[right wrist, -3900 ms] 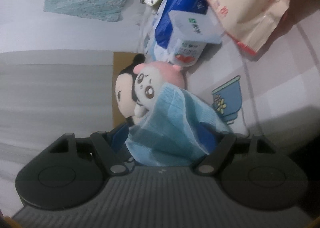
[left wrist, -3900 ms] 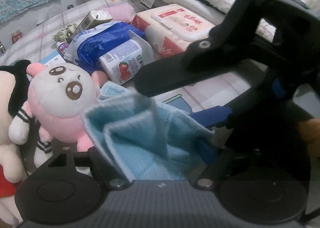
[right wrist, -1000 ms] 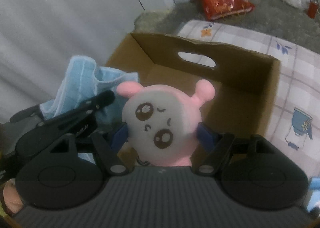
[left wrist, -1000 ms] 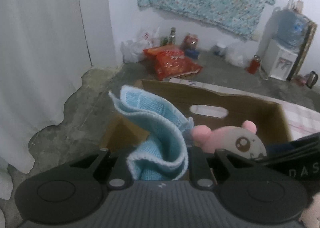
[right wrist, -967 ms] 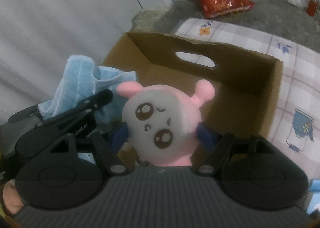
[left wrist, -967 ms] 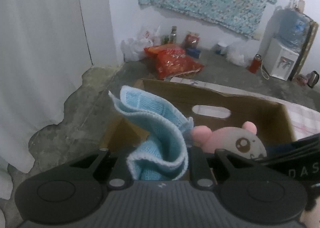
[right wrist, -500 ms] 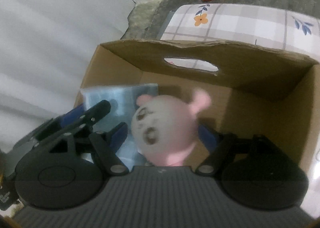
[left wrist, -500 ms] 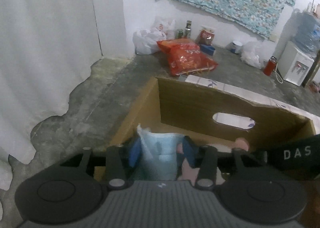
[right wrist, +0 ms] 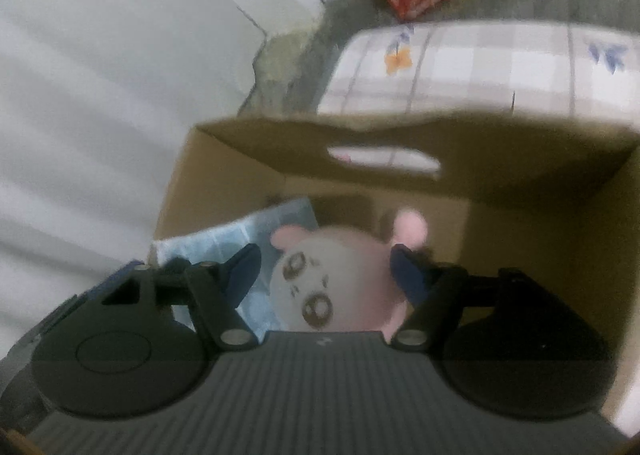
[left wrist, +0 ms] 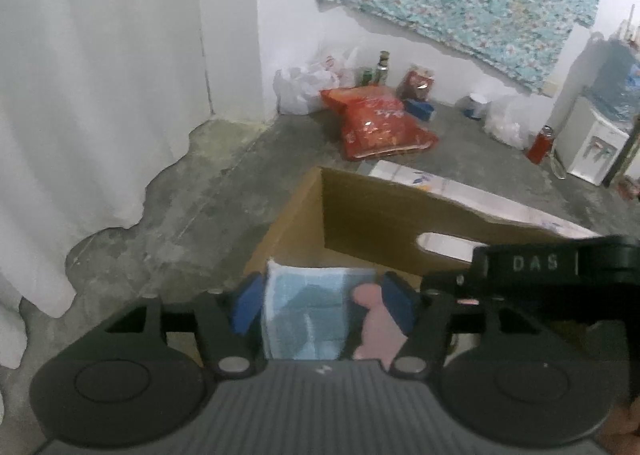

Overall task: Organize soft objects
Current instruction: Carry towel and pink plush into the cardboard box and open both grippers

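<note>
An open cardboard box (left wrist: 360, 215) (right wrist: 520, 183) with a handle slot stands below both grippers. The light blue towel (left wrist: 304, 311) (right wrist: 240, 239) lies inside it at the left. Beside the towel lies the pink and white plush (right wrist: 332, 279) (left wrist: 376, 327), face up and tilted. My left gripper (left wrist: 322, 301) hangs over the towel with its jaws opening, and the blue pads do not touch the cloth. My right gripper (right wrist: 324, 269) hangs over the plush. Its jaws are closing a little, with the plush showing between them, and the left pad stands apart from it. The right gripper's black body (left wrist: 552, 263) crosses the left wrist view.
The box sits against a mattress with a checked sheet (right wrist: 480, 67). A white curtain (left wrist: 80, 95) hangs at the left. On the concrete floor beyond are a red snack bag (left wrist: 376, 127), white plastic bags (left wrist: 304, 91) and a water dispenser (left wrist: 600, 127).
The left gripper has let go of the towel and the right has let go of the plush. Both things dropped into the box, and both grippers came lower over it.
</note>
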Available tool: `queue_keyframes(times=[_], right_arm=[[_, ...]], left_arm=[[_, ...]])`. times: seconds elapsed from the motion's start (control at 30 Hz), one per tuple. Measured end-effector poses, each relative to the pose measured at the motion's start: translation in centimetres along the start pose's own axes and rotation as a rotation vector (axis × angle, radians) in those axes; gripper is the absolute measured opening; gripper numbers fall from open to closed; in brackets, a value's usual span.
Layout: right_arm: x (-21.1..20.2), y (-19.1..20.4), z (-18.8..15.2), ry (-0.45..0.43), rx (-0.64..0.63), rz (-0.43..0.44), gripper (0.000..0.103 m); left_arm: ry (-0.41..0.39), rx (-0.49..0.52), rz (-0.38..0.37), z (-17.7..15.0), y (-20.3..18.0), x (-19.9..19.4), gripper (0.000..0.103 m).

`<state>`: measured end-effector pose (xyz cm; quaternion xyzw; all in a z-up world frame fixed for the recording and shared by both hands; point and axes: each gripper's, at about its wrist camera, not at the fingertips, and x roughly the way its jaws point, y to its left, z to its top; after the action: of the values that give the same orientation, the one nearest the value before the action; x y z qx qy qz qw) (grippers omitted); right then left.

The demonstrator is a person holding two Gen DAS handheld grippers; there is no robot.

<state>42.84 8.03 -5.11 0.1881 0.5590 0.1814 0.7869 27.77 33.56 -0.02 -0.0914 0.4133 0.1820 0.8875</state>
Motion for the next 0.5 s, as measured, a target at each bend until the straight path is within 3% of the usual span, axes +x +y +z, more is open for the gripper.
queue_keyframes(times=[0.23,0.5], right_arm=[[-6.6,1.4,-0.8,-0.103,-0.085,0.014,0.072],[-19.7,0.3,-5.7,-0.224,-0.173,0.041,0.072]], left_arm=[[-0.027,0.006,-0.058,-0.6,-1.0,-4.0,0.077],[-0.047,0.053,-0.109,-3.3,-2.9,-11.2,0.087]])
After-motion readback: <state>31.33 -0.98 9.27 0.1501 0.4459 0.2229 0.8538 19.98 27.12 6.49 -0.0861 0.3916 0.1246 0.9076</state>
